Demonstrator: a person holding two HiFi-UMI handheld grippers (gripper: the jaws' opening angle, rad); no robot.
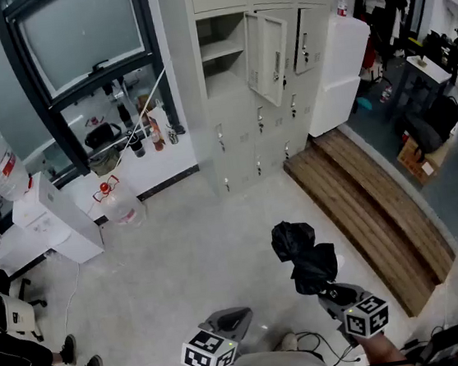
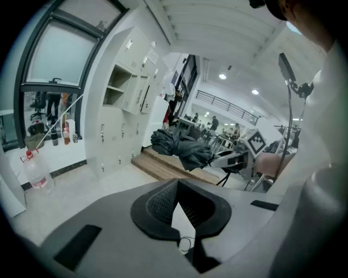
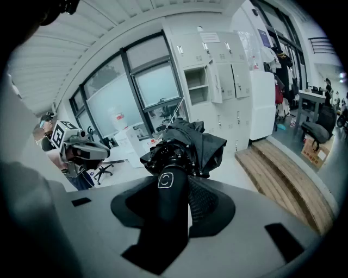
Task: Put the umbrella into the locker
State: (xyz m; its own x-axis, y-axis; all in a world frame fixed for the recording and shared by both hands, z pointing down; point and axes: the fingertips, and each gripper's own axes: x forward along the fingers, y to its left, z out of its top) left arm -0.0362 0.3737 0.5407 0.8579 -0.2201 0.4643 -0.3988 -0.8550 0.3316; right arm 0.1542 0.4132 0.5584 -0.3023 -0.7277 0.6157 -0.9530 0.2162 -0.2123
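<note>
1. Current step: transport. The folded black umbrella (image 1: 305, 256) is held off the floor at the lower centre of the head view. It has not yet reached the locker unit (image 1: 245, 147) at the upper centre, and bare floor lies between the two.
2. Right gripper (image 1: 335, 292): the jaws stand fairly wide and are clamped on the umbrella's thick black handle (image 3: 169, 209). The bunched canopy (image 3: 191, 142) projects beyond the jaw tips.
3. Left gripper (image 2: 177, 189): the jaw tips meet, leaving only a narrow wedge of floor visible behind them. Nothing is held. It sits at the lower left of centre in the head view, beside the right gripper but apart from it.
4. Target: one compartment (image 1: 222, 51) is open, with a shelf inside. Its door (image 1: 269, 46) hangs open just to the right of it.
5. Next move, as judged:
   - Close the gap to the locker unit.
   - Raise the umbrella to the height of the open compartment.
   - Feed the canopy end in first, keeping clear of the open door and the shelf edge.
   - Keep the grip firm until the umbrella rests inside.
</note>
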